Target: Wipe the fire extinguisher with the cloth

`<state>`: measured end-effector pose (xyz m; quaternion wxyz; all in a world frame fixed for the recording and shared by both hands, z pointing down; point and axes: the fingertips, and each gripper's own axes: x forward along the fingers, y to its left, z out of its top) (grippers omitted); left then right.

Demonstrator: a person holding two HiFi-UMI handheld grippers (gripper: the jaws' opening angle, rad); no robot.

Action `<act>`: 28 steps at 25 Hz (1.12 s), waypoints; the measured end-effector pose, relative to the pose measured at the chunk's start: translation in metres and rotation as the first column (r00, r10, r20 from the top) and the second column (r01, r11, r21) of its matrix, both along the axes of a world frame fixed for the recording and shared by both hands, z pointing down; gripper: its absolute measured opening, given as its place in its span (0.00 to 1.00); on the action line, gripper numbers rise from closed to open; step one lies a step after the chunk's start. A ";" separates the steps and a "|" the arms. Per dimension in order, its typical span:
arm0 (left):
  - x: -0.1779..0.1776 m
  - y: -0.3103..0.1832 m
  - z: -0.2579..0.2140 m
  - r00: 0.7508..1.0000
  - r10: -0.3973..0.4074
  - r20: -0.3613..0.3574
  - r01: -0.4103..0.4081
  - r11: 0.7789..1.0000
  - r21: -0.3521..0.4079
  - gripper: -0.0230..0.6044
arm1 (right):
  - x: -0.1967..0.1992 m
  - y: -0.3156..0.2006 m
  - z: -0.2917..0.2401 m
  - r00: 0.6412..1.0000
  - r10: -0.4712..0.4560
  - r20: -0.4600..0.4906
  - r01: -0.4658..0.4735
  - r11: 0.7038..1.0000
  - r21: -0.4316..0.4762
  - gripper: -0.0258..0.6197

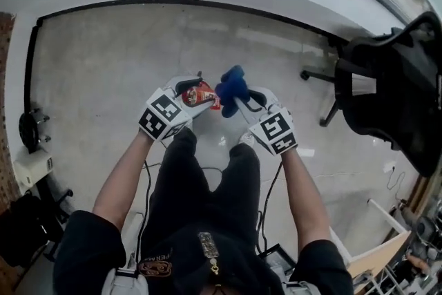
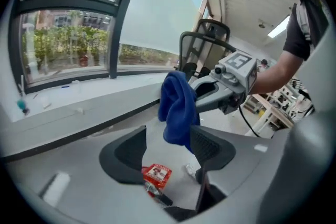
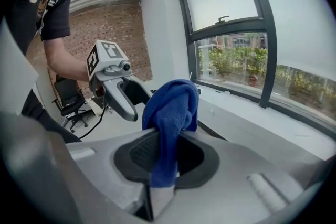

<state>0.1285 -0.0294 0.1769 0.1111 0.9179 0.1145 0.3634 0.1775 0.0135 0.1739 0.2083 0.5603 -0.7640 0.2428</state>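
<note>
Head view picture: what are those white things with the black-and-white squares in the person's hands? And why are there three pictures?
They are two hand-held grippers, like tongs with two jaws each. One camera sits on the person's head and looks down at the grey floor. Another camera rides on each gripper and looks along its jaws. The right gripper pinches a blue cloth. The left gripper has its jaws wide apart. A red fire extinguisher shows low between them, not squeezed. A black office chair stands nearby.
</note>
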 end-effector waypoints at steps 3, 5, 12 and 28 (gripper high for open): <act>-0.013 -0.003 0.024 0.990 -0.132 0.048 0.128 0.988 0.081 0.46 | 0.003 -0.006 0.005 0.994 -0.074 0.086 0.072 0.997 0.033 0.13; -0.018 -0.003 0.034 0.970 -0.240 0.033 0.234 0.963 0.131 0.37 | 0.007 -0.009 0.009 0.987 -0.098 0.130 0.093 0.995 0.044 0.13; -0.067 0.003 0.059 0.772 -0.634 -0.043 0.635 0.767 0.090 0.05 | -0.008 -0.011 0.050 0.957 -0.264 0.125 0.266 0.964 0.001 0.13; -0.105 0.079 0.202 0.660 -0.739 -0.132 0.738 0.606 0.295 0.05 | -0.082 -0.087 0.223 0.795 -0.598 0.102 0.573 0.796 0.196 0.13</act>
